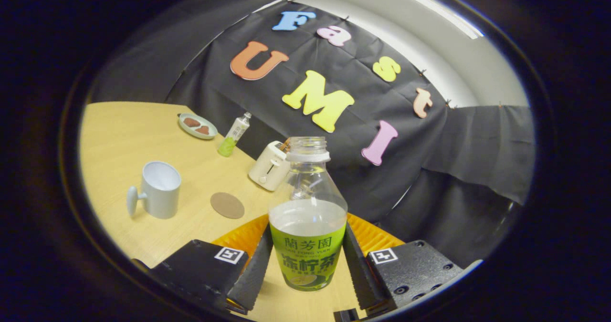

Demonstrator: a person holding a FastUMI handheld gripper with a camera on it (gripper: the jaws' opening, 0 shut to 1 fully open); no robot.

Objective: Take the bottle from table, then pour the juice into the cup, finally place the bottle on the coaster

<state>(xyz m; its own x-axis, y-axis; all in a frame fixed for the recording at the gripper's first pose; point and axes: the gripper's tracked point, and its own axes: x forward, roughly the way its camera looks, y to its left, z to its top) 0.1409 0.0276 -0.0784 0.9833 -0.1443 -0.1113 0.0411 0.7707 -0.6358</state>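
An uncapped clear bottle [308, 226] with a green label and pale juice stands between my fingers, and my gripper [305, 264] is shut on its labelled body. The view is tilted, so the bottle seems lifted above the wooden table [124, 136]. Beyond the fingers to the left stands a pale blue cup [160, 188] with its handle pointing left. A round brown coaster [227, 205] lies flat on the table between the cup and the bottle.
A cream toaster [269, 171] sits past the coaster near the black cloth wall. Farther back stand a small second bottle [234, 135] with green liquid and a plate [197, 126] holding brown pieces. An orange ribbed mat [238, 238] lies under the fingers.
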